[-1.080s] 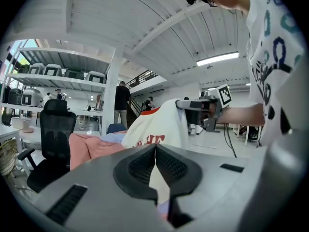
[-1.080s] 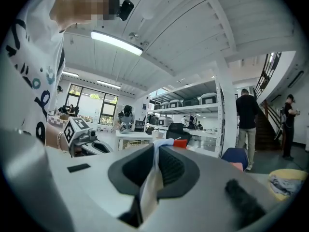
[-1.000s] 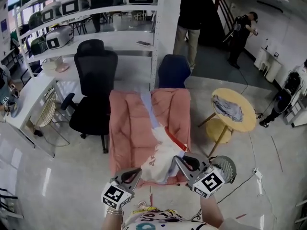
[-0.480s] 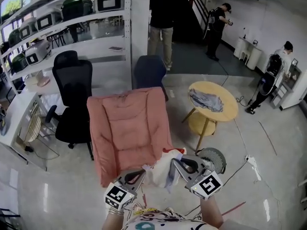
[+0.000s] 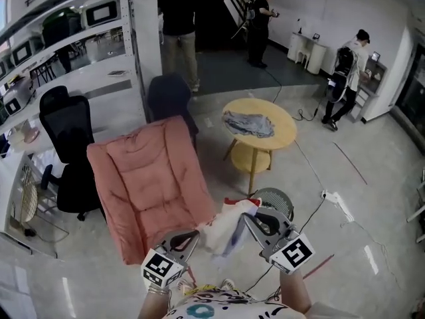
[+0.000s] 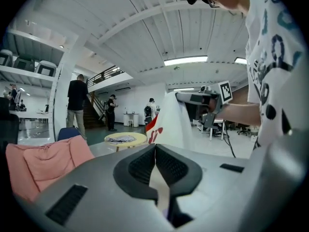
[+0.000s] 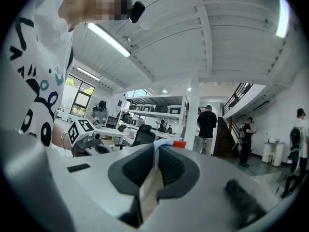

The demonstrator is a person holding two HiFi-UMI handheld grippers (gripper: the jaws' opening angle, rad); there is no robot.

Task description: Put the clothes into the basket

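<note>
A white garment with red trim [image 5: 228, 223] hangs stretched between my two grippers, in the air in front of the pink armchair [image 5: 149, 175]. My left gripper [image 5: 194, 234] is shut on its left edge; in the left gripper view the white cloth [image 6: 174, 122] runs out from between the closed jaws. My right gripper [image 5: 248, 218] is shut on the right edge, where the red trim [image 7: 178, 144] shows at the jaw tips. A round grey mesh basket [image 5: 277, 197] stands on the floor just beyond the right gripper. A blue-grey garment [image 5: 248, 123] lies on the round wooden table [image 5: 282, 135].
A dark blue chair [image 5: 169, 95] stands behind the armchair and a black office chair [image 5: 66, 138] to its left. White shelving and a desk line the left side. A cable and power strip [image 5: 335, 201] lie on the floor at right. Several people stand at the back.
The white garment has come up off the pink armchair and moved right with both grippers still holding it. The view has swung right, bringing the basket and round table nearer the centre.
</note>
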